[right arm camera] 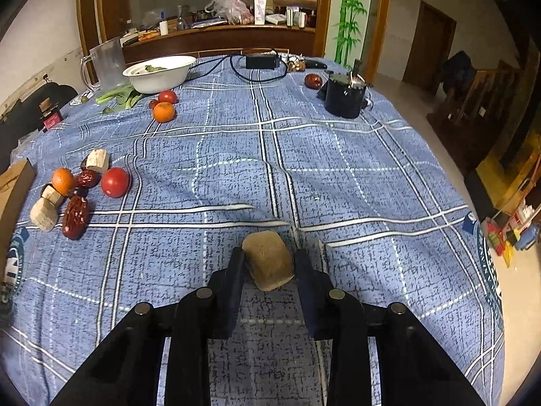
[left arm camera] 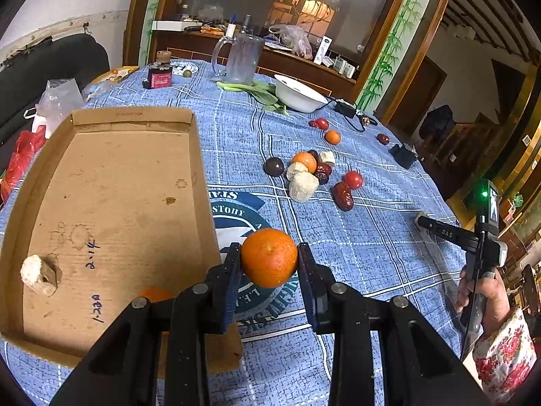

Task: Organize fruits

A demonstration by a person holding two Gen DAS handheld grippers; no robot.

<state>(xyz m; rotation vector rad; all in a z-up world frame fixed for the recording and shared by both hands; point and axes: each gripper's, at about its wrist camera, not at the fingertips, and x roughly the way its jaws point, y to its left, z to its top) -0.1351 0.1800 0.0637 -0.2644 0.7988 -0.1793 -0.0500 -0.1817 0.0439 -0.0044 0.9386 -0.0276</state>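
Blue cloth, L gripper – orange, R gripper – chunk

Each wrist camera looks forward along its tongs, close above the counter. Both views share the fruit pile and white bowl.

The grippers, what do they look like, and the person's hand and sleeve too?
Both the left gripper and right gripper are matte black linkages with round silver pivot pins and flat dark blue-black finger pads. The person's bare right hand wears a white sleeve with red flowers.
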